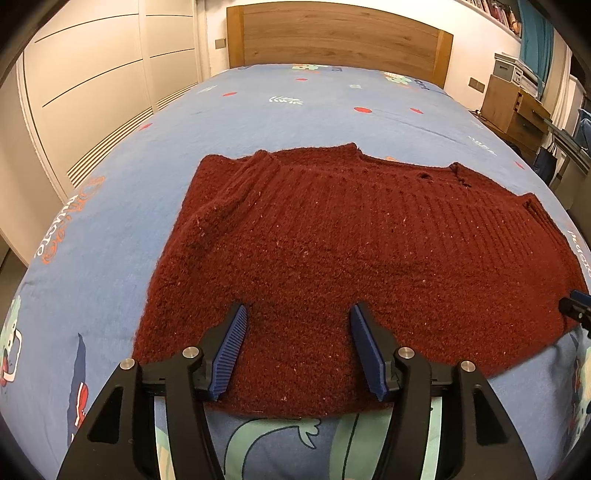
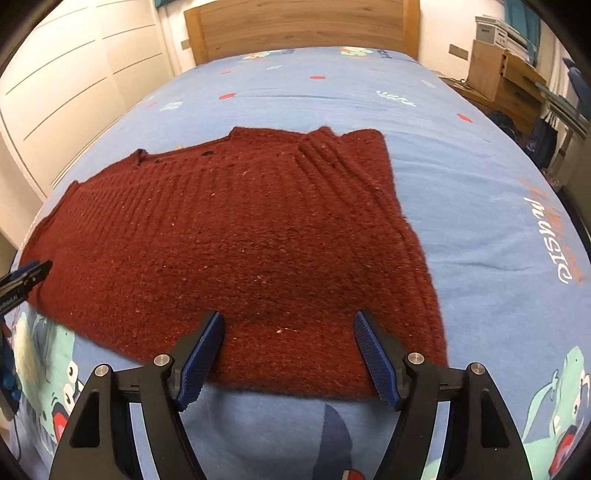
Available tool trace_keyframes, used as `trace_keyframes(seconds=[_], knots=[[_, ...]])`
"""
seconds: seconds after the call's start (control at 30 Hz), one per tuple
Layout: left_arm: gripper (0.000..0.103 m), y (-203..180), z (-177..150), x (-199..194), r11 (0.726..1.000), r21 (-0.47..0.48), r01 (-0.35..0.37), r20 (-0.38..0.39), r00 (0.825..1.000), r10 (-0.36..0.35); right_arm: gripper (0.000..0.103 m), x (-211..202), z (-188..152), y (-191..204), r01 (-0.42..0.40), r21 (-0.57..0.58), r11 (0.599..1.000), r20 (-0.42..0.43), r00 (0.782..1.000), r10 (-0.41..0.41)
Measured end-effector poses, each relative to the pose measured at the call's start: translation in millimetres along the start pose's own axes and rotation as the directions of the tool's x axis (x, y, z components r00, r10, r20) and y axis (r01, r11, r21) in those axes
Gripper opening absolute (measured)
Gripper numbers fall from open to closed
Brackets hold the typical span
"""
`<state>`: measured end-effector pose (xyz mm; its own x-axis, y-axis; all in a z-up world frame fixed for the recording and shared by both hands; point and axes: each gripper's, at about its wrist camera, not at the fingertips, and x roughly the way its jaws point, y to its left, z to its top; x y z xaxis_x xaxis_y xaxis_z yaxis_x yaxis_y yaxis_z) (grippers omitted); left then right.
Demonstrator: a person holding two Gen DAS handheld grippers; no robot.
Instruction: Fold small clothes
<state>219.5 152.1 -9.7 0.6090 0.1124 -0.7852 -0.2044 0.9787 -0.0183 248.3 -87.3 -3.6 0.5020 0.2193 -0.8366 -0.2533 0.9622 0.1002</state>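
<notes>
A dark red knit sweater (image 1: 332, 251) lies flat on the blue bed, with its neckline on the far side. In the left wrist view my left gripper (image 1: 299, 310) stands open over the sweater's near hem, toward its left part, with knit below the blue pads (image 1: 231, 343) and nothing pinched. The right wrist view shows the same sweater (image 2: 240, 229). There my right gripper (image 2: 289, 317) is open over the near hem by the sweater's right edge. Each gripper's tip shows at the edge of the other's view: the right gripper (image 1: 576, 308) and the left gripper (image 2: 26, 277).
The bed has a blue sheet (image 1: 258, 110) with cartoon prints and a wooden headboard (image 1: 332, 33) at the far end. White wardrobe doors (image 1: 92, 74) stand to the left. A wooden cabinet (image 1: 517, 110) with boxes and dark bags stands to the right of the bed.
</notes>
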Motion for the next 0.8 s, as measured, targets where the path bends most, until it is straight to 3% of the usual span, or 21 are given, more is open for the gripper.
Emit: trace_keyframes(seconds=[0.2, 0.63, 0.8], knots=[[0.055, 0, -1, 0, 1.000, -0.001, -0.008, 0.000, 1.000, 0.008, 0.075, -8, 7, 7, -0.006, 0.008, 1.000, 0.030, 1.000, 0.006], [0.060, 3, -8, -3, 1.000, -0.002, -0.007, -0.014, 1.000, 0.007, 0.075, 1, -3, -2, 0.013, 0.013, 1.000, -0.001, 1.000, -0.013], [0.060, 20, -16, -18, 0.995, -0.093, 0.037, -0.028, 0.999, -0.040, 0.075, -12, -8, -7, 0.017, 0.036, 0.999, 0.009, 1.000, -0.017]])
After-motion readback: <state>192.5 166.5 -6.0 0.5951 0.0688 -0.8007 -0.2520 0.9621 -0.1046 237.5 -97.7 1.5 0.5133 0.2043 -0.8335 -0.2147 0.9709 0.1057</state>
